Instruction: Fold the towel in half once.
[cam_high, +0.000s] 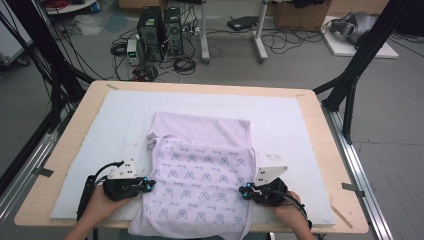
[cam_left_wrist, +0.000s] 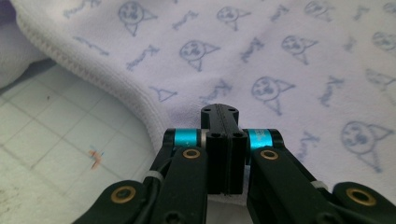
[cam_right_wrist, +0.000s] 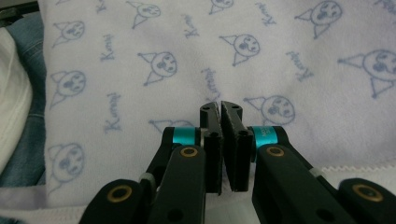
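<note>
Cables, computer towers and dark frame legs stand on the grey floor behind the wooden table (cam_high: 320, 150), which carries a pale padded mat (cam_high: 115, 130). On this mat, in the middle and near the person's edge, lies the lilac printed garment (cam_high: 200, 175), partly folded, with its plain lilac side showing at the far end and its near hem hanging a little over the table edge.

At the garment's left edge sits the left gripper (cam_high: 148, 185), its jaws pressed together; in the left gripper view the tips lie over the printed cloth, just beside the stitched hem (cam_left_wrist: 88, 70). Whether cloth is pinched between them I cannot tell. At the right edge the right gripper (cam_high: 243, 190) has its jaws closed to a thin slit, also over the print, and a grip on the cloth is not clear either.

I judge the step to be taking both side edges for the next fold. To do it well, both claws should catch the same layers, at the same height on each side, and lift together so the fold line stays straight and the lower layer does not drag.
</note>
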